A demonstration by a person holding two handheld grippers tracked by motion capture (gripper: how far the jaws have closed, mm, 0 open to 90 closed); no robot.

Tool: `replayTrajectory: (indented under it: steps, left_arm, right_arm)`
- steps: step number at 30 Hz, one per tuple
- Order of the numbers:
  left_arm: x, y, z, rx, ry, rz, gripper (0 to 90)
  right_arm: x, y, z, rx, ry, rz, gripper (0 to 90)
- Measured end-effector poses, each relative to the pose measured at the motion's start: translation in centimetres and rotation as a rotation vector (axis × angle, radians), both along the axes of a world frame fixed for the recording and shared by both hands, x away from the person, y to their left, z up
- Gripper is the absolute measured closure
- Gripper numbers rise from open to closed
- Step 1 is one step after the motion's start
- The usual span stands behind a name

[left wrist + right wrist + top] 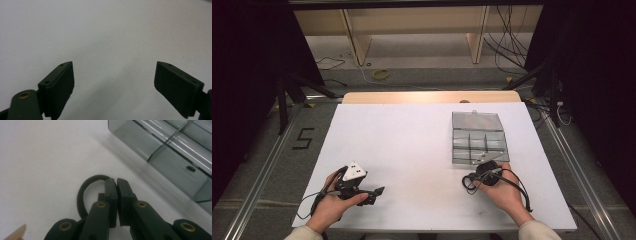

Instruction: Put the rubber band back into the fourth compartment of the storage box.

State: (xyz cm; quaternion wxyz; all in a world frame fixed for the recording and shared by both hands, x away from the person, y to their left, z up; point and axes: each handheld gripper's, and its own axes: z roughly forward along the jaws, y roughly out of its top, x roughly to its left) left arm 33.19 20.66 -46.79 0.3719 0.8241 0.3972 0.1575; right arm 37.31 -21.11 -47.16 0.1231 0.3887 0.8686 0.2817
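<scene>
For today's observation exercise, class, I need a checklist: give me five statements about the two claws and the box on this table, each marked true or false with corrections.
1. The left claw has its jaws spread wide apart. True.
2. The right claw is wide open. False: its jaws are closed together.
3. The clear grey plastic compartment box sits on the right part of the white table, near the right claw. True.
4. The left claw grips the box. False: it is over bare table, away from the box.
5. The box has no dividers. False: dividers split it into several compartments.
</scene>
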Motion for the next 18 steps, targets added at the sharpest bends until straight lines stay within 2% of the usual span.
replayTrajectory:
  steps: [18]
  left_arm:
    - [0.0, 0.0, 0.0, 0.003, -0.001, -0.003, 15.9]
  right_arm:
    - [-0.2, -0.1, 1.5, 0.058, -0.067, -0.011, 88.1]
